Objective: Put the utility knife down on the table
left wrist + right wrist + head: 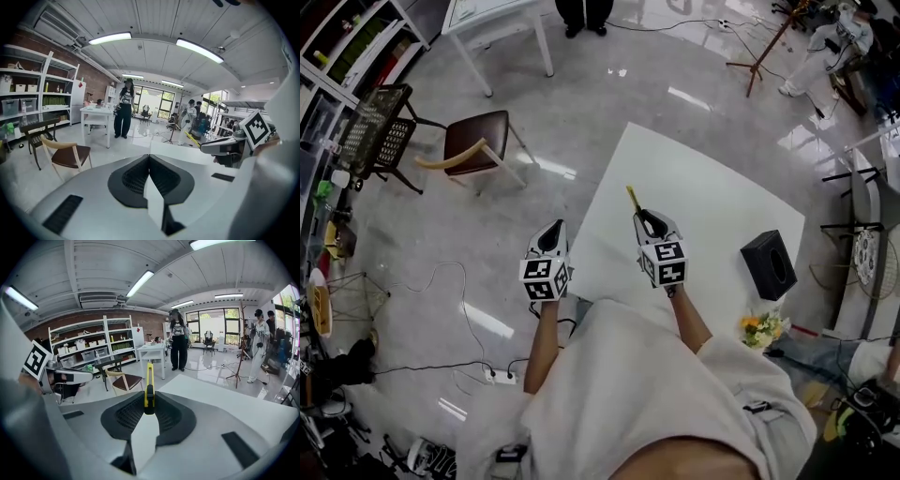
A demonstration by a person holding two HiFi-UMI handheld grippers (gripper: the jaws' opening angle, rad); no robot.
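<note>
White square table (703,192) on glossy grey floor (581,103), black box (769,264) resting near its right edge

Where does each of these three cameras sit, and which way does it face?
Head view: on the person's head, facing steeply down at the white table; forearms, left gripper, right gripper show.
Left gripper view: on the left gripper, facing along its shut jaws toward a chair.
Right gripper view: on the right gripper, facing along jaws gripping the utility knife.
Shared: both gripper views show one standing person.
</note>
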